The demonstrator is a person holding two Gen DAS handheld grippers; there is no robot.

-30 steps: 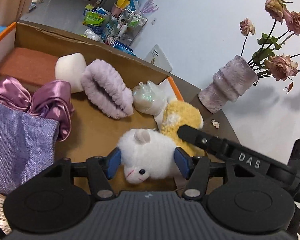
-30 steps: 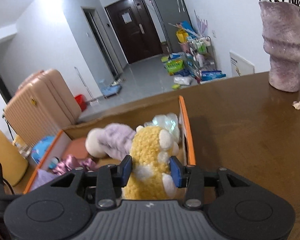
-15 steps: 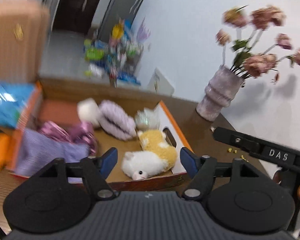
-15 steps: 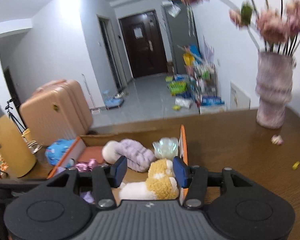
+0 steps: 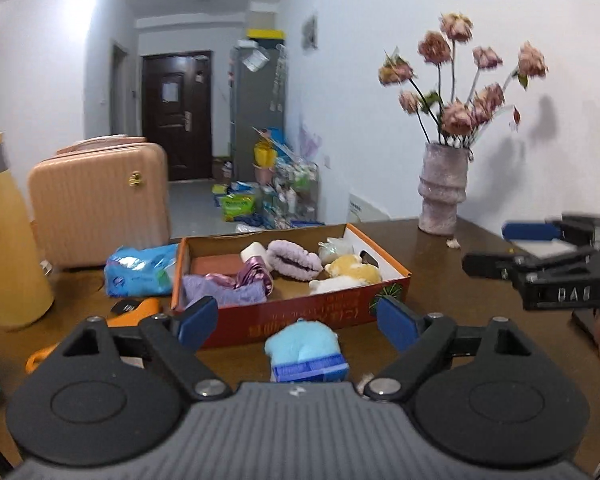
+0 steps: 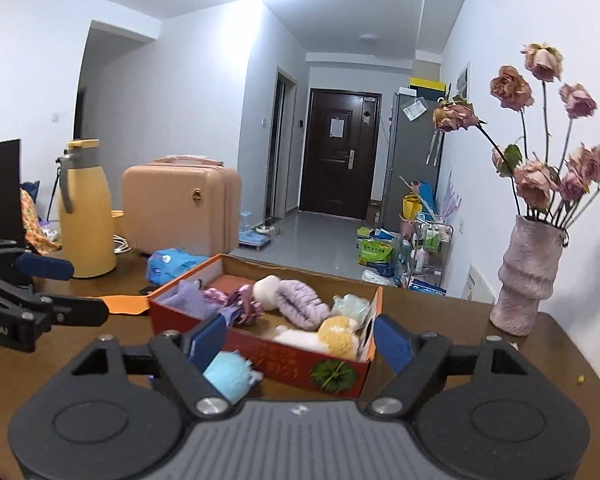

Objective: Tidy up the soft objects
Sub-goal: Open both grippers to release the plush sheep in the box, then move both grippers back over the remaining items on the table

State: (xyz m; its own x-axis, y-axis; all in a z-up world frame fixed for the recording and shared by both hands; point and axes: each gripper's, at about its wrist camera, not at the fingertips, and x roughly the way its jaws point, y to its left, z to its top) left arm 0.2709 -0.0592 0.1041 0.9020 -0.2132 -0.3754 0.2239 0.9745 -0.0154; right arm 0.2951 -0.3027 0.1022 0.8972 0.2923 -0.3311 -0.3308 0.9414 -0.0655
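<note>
Both the left hand-held gripper [image 5: 296,322] and the right hand-held gripper [image 6: 298,340] are spread wide and hold nothing, so a shallow pinch could make the fluffy blue toy [image 5: 305,346] slip out, short of the box [image 5: 300,312]

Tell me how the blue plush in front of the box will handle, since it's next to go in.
The blue plush looks fuzzy and rounded, so it will probably squash between the pads and weigh little. Its nap should grip rather than slip. It sits low on the table, so a push would likely slide it, not tip it.
</note>
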